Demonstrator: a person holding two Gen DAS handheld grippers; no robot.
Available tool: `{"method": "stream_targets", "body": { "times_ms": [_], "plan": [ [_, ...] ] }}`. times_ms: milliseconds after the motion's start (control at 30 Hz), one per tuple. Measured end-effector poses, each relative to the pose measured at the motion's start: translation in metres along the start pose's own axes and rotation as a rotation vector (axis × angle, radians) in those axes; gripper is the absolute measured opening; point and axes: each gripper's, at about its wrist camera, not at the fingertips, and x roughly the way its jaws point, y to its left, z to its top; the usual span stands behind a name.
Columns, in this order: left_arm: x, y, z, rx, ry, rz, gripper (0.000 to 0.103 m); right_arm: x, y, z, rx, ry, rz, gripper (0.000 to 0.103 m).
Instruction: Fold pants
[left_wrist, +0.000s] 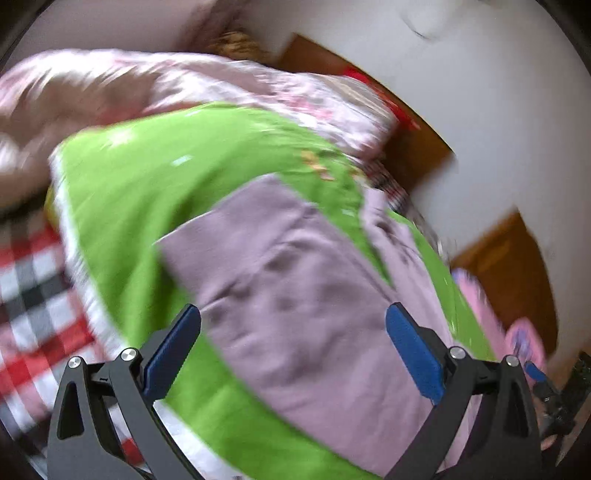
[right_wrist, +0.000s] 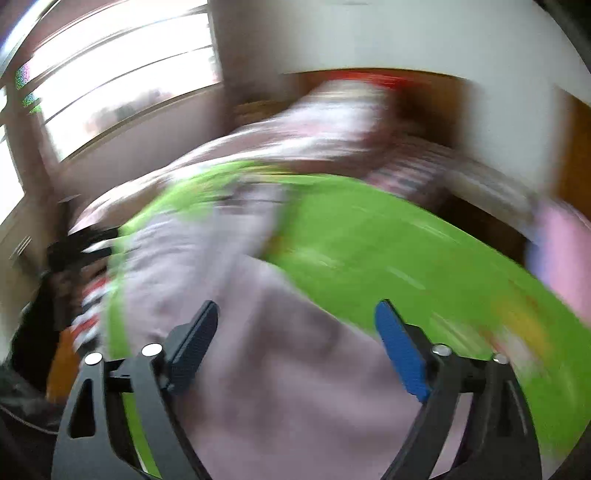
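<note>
The left gripper (left_wrist: 293, 332) gapes wide and empty over the mauve pants (left_wrist: 295, 280); the right gripper (right_wrist: 295, 328) is also parted, gripping nothing. The pants lie on the green sheet (left_wrist: 129, 192), pink bedding (left_wrist: 221, 85) heaped beyond them. Risk: pinching sheet along with cloth. Only the right view shows the window (right_wrist: 110, 55); only the left shows the checked cloth (left_wrist: 33, 273) beside the sheet.

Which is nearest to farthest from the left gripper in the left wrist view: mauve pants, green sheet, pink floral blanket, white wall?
From the left gripper:
1. Mauve pants, directly ahead between the fingers.
2. Green sheet, under and around the pants.
3. Pink floral blanket, bunched beyond the sheet's far edge.
4. White wall, behind everything, upper right.
</note>
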Motion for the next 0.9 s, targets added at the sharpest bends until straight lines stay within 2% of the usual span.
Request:
{"method": "stream_targets", "body": {
  "times_ms": [67,133,200,300,400,500,567,600,633,667,700,733,767,900],
  "plan": [
    [0.0,0.02,-0.003,-0.088,-0.007,-0.013,0.1,0.066,0.031,0.045,-0.136,0.058,0.135,0.075],
    [0.001,0.035,-0.003,-0.144,-0.022,-0.028,0.099,0.126,0.054,0.083,-0.194,0.119,0.24,0.069],
    [0.004,0.047,0.0,-0.17,-0.019,-0.039,0.092,0.189,0.08,0.119,-0.222,0.184,0.337,0.065],
    [0.014,0.047,0.006,-0.166,-0.022,-0.06,0.091,0.27,0.105,0.158,-0.236,0.267,0.401,0.061],
    [0.023,0.046,0.018,-0.137,-0.031,-0.047,0.091,0.315,0.121,0.173,-0.24,0.32,0.404,0.058],
    [0.033,0.048,0.025,-0.127,-0.022,-0.039,0.091,0.333,0.131,0.163,-0.259,0.387,0.435,0.046],
    [0.037,0.047,0.025,-0.103,-0.021,-0.022,0.088,0.327,0.131,0.155,-0.295,0.376,0.435,0.038],
    [0.04,0.048,0.025,-0.092,-0.024,-0.005,0.077,0.325,0.129,0.155,-0.291,0.371,0.436,0.03],
    [0.04,0.048,0.023,-0.082,-0.03,0.016,0.066,0.325,0.128,0.157,-0.287,0.359,0.424,0.018],
    [0.039,0.05,0.021,-0.076,-0.047,0.048,0.036,0.323,0.128,0.157,-0.289,0.344,0.419,0.018],
    [0.037,0.054,0.022,-0.083,-0.054,0.04,0.012,0.319,0.132,0.156,-0.309,0.326,0.411,0.016],
    [0.034,0.058,0.024,-0.099,-0.058,-0.005,0.009,0.317,0.135,0.157,-0.325,0.315,0.397,0.015],
    [0.027,0.057,0.028,-0.103,-0.074,-0.018,0.009,0.312,0.14,0.16,-0.351,0.292,0.382,0.015],
    [0.01,0.033,0.042,0.003,-0.146,0.036,0.008,0.297,0.149,0.181,-0.388,0.219,0.365,0.013]
  ]
}}
